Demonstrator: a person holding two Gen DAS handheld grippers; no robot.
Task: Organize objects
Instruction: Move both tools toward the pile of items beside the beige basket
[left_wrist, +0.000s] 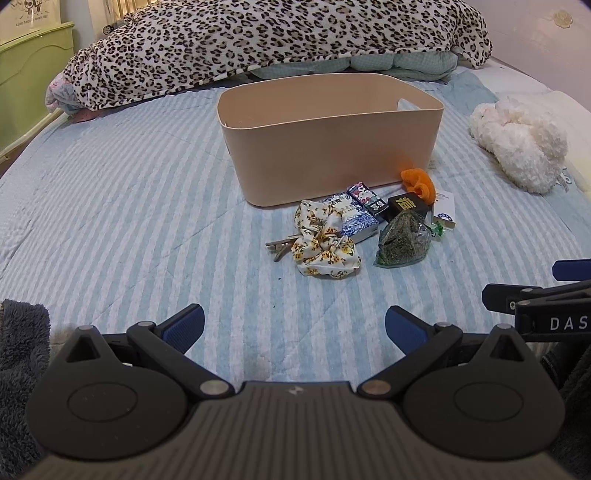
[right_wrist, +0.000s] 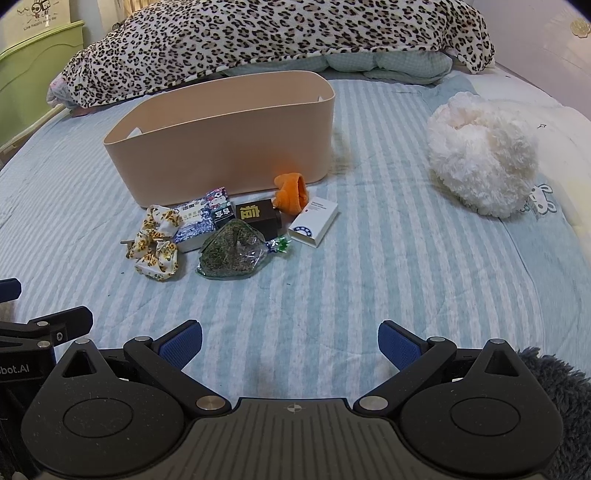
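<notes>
A beige oval bin (left_wrist: 328, 147) (right_wrist: 229, 147) stands on the striped bed. In front of it lies a cluster: a floral scrunchie (left_wrist: 325, 243) (right_wrist: 157, 243), a brown hair clip (left_wrist: 279, 247), a blue-white patterned box (left_wrist: 351, 218) (right_wrist: 194, 225), a small cartoon box (left_wrist: 365, 197) (right_wrist: 221, 203), a black box with gold print (left_wrist: 408, 206) (right_wrist: 258, 218), a clear bag of green herbs (left_wrist: 402, 240) (right_wrist: 232, 254), an orange cloth (left_wrist: 417, 182) (right_wrist: 291, 192) and a white box (right_wrist: 314, 221). My left gripper (left_wrist: 294, 326) and right gripper (right_wrist: 290, 341) are open and empty, well short of the cluster.
A leopard-print blanket (left_wrist: 258, 40) is piled behind the bin. A white fluffy plush (right_wrist: 480, 155) (left_wrist: 521, 144) lies at the right. A green cabinet (left_wrist: 29, 74) stands beyond the bed's left edge. The other gripper's arm (left_wrist: 539, 306) shows at the right edge.
</notes>
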